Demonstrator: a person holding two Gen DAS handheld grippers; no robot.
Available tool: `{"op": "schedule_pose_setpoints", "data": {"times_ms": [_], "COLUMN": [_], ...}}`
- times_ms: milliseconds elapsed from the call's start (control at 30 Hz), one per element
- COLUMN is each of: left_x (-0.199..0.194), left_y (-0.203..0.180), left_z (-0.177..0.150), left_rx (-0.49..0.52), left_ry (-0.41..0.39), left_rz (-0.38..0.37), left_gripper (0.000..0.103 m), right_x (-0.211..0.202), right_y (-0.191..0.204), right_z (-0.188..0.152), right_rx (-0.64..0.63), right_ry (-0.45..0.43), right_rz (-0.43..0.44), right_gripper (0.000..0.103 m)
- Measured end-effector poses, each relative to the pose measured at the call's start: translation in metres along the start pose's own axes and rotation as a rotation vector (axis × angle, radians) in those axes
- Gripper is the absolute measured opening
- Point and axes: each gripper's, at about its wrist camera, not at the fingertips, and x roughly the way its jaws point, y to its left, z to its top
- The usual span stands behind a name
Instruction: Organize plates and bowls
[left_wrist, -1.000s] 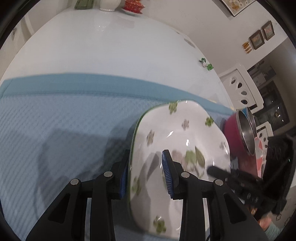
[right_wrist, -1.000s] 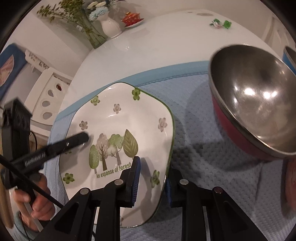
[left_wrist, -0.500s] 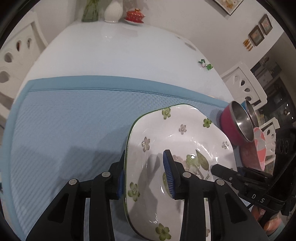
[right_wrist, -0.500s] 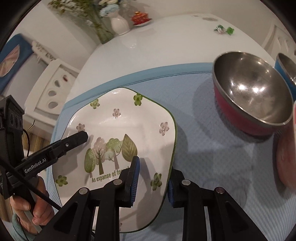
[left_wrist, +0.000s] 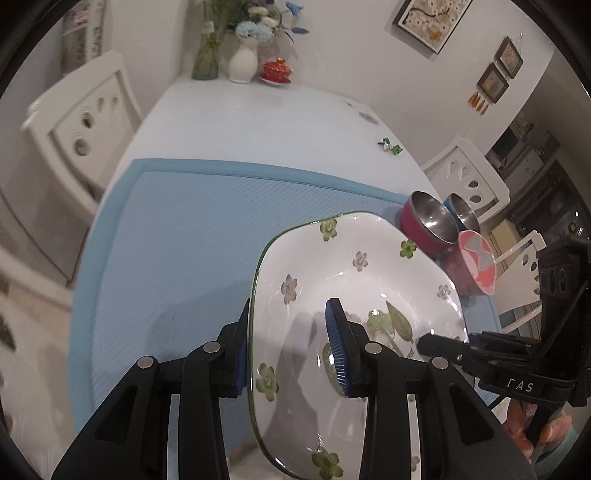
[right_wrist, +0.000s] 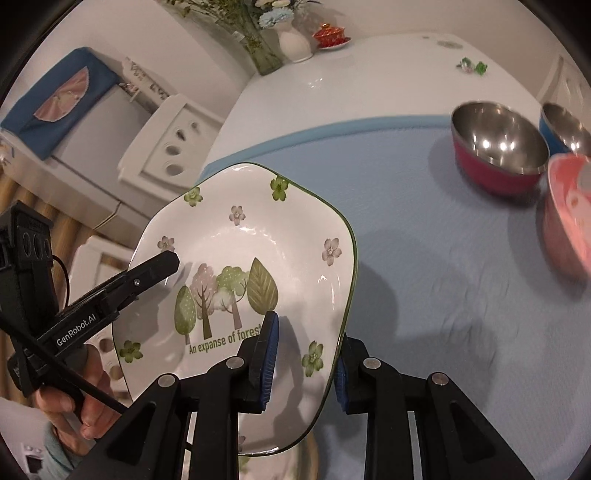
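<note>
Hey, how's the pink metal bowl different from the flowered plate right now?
The pink metal bowl is round, deep and steel-lined; the flowered plate is squarish, shallow and white with trees. The bowl sits on the blue mat; the plate is gripped at opposite edges by both grippers.

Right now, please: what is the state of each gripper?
Left gripper: closed on the left rim of the floral plate.
Right gripper: closed on the right rim of the same plate.
</note>
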Motion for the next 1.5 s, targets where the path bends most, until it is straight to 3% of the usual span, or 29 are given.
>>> {"op": "schedule_pose_setpoints", "data": {"times_ms": [167, 500, 733, 967, 1500], "left_x": [-0.036, -0.075, -0.074, -0.064, -0.035], "left_y": [0.0, 0.004, 0.014, 0.015, 0.022], "left_z": [-0.029, -0.091, -0.135, -0.164, -0.182], "left_rx": [-0.027, -0.068, -0.145, -0.155, -0.197], "left_ry": [-0.036, -0.07, -0.026, 0.043, 0.135], "left_rz": [0.003, -0.017, -0.029, -0.023, 0.029], "left_gripper": [0.032, 0.032, 0.032, 0.032, 0.032], "right_x": [-0.018, -0.033, -0.025, -0.006, 0.03], "right_y": [0.019, 0.049, 0.058, 0.045, 0.046], "right_z": [-0.035, -0.075, -0.097, -0.117, -0.132], "right_rx": [-0.015, -0.086, -0.139, -0.128, -0.119], "right_ry": [0.014, 0.021, 0.074, 0.169, 0.256], "right_rz": [0.023, -0.025, -0.056, -0.072, -0.125], "right_gripper": [0.026, 0.026, 0.026, 0.026, 0.026]}}
